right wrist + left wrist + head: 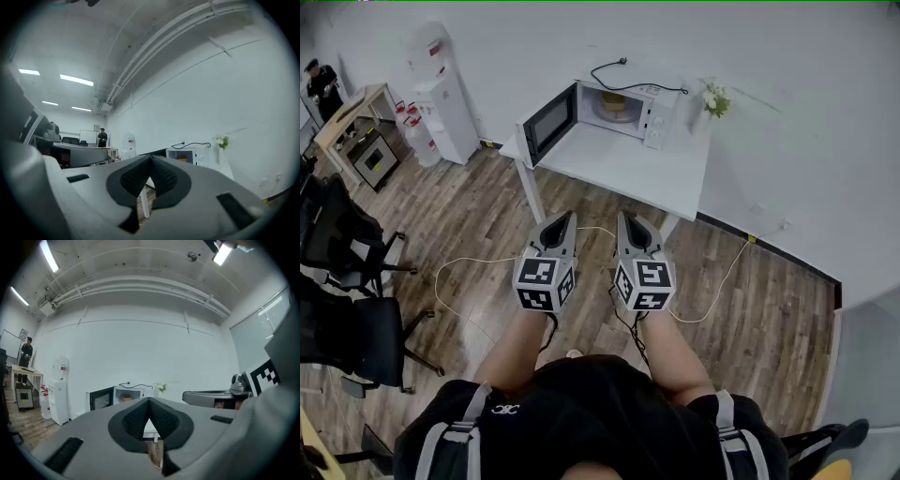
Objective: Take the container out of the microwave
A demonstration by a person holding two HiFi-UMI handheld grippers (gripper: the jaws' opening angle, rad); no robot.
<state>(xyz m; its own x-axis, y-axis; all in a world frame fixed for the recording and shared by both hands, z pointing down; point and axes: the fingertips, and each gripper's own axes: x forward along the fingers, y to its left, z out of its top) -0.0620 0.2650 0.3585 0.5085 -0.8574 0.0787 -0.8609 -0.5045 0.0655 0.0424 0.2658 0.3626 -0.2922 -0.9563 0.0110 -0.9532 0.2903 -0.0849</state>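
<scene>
A white microwave (623, 111) stands on a white table (656, 173) with its door (548, 122) swung open to the left. Inside sits a yellowish container (612, 101), also visible as the container (126, 398) in the left gripper view and the container (182, 159) in the right gripper view. Both grippers are held level, side by side, well short of the table. My left gripper (563, 217) is shut with nothing in it, its tips meeting at the left gripper (149, 400). My right gripper (624, 217) is shut and empty too, seen at the right gripper (151, 158).
A small vase of white flowers (713, 99) stands right of the microwave, whose black cord (628, 73) runs along its top. A water dispenser (442, 103) and a person (321, 86) at a desk are far left. Black chairs (352, 281) stand at the left. A white cable (469, 272) lies on the wood floor.
</scene>
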